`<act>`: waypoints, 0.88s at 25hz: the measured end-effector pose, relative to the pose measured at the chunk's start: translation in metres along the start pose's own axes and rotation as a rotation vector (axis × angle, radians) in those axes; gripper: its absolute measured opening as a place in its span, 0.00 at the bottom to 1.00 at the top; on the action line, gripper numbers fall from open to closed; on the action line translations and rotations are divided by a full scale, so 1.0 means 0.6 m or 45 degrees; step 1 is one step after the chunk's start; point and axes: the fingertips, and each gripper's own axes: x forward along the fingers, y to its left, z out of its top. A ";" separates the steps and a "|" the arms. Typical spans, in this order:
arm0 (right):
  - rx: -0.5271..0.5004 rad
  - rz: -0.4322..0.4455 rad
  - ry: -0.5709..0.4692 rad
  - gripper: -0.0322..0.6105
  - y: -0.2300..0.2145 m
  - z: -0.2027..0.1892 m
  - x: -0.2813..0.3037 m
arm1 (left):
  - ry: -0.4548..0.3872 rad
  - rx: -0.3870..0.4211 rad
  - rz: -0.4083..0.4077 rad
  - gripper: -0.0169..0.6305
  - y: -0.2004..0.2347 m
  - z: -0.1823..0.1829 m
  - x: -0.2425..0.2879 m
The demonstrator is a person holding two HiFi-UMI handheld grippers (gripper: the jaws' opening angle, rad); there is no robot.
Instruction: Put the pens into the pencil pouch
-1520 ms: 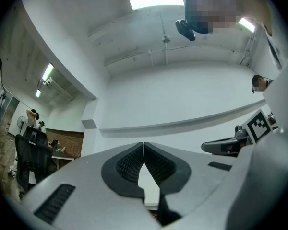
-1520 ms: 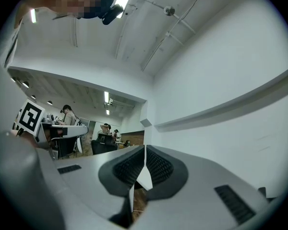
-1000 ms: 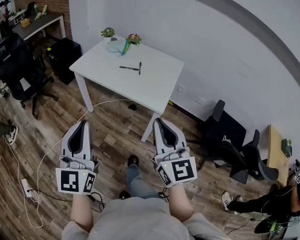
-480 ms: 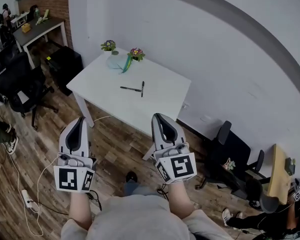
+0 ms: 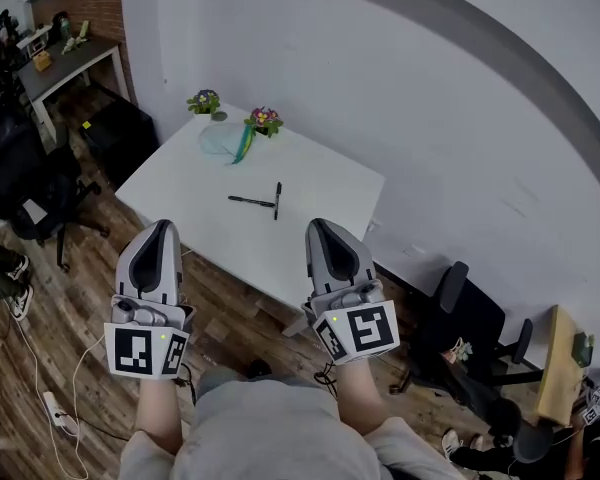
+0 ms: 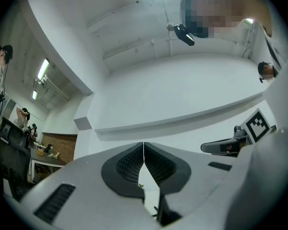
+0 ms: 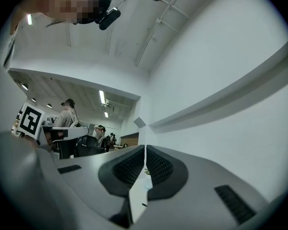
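**Grippers, two.** The left gripper [image 5: 160, 228] and the right gripper [image 5: 320, 225] are held side by side in the air on the near side of the table [image 5: 320, 183], one in each hand. Each gripper view shows its ribbed pads pressed together with nothing between them. Both stand well apart from the pens. Each carries one marker cube at its rear.

**Pens, two.** The first pen [image 5: 251, 201] and the second pen [image 5: 277, 200], both dark, lie near the middle of the table. They are set roughly at a right angle, ends close together. Whether they touch cannot be told.

**Pencil pouch, one.** The pencil pouch [image 5: 223, 140] is a pale, see-through shape with a teal strip. It lies by the table's far edge, apart from the pens. Its opening cannot be made out.

**Flower pots, two.** The left flower pot [image 5: 204, 102] stands at the far left corner. The right flower pot [image 5: 265, 121] stands along the far edge, just beside the pouch.

**Office chairs.** One black chair [image 5: 15, 173] stands left of the table. Two more [image 5: 470, 318] overlap at the right by the wall.

**Hard to make out.** The grippers cover most of the table's near edge and legs. Both gripper views show the table only as a sliver below the closed jaws. People at the left edge of the head view are cut off.
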 end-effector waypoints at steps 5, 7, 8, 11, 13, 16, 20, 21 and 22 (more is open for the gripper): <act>0.018 -0.007 0.018 0.10 -0.027 -0.021 0.038 | 0.038 -0.004 -0.007 0.06 0.010 -0.032 0.044; 0.022 -0.016 0.017 0.10 -0.037 -0.026 0.053 | 0.041 -0.006 -0.018 0.06 0.014 -0.043 0.062; 0.020 -0.020 0.017 0.10 -0.041 -0.029 0.062 | 0.040 -0.011 -0.023 0.06 0.018 -0.048 0.072; 0.019 -0.031 0.015 0.10 -0.053 -0.039 0.095 | 0.035 -0.022 -0.033 0.06 0.037 -0.065 0.103; 0.015 -0.046 0.012 0.10 -0.063 -0.046 0.123 | 0.033 -0.020 -0.045 0.06 0.053 -0.078 0.130; 0.012 -0.077 0.016 0.10 -0.079 -0.057 0.172 | 0.038 -0.027 -0.066 0.06 0.083 -0.099 0.176; 0.010 -0.119 0.017 0.10 -0.099 -0.072 0.248 | 0.034 -0.034 -0.108 0.06 0.127 -0.122 0.247; 0.009 -0.129 0.019 0.10 -0.103 -0.075 0.267 | 0.034 -0.035 -0.123 0.06 0.137 -0.127 0.265; 0.009 -0.138 0.021 0.10 -0.107 -0.078 0.286 | 0.035 -0.037 -0.137 0.06 0.148 -0.132 0.283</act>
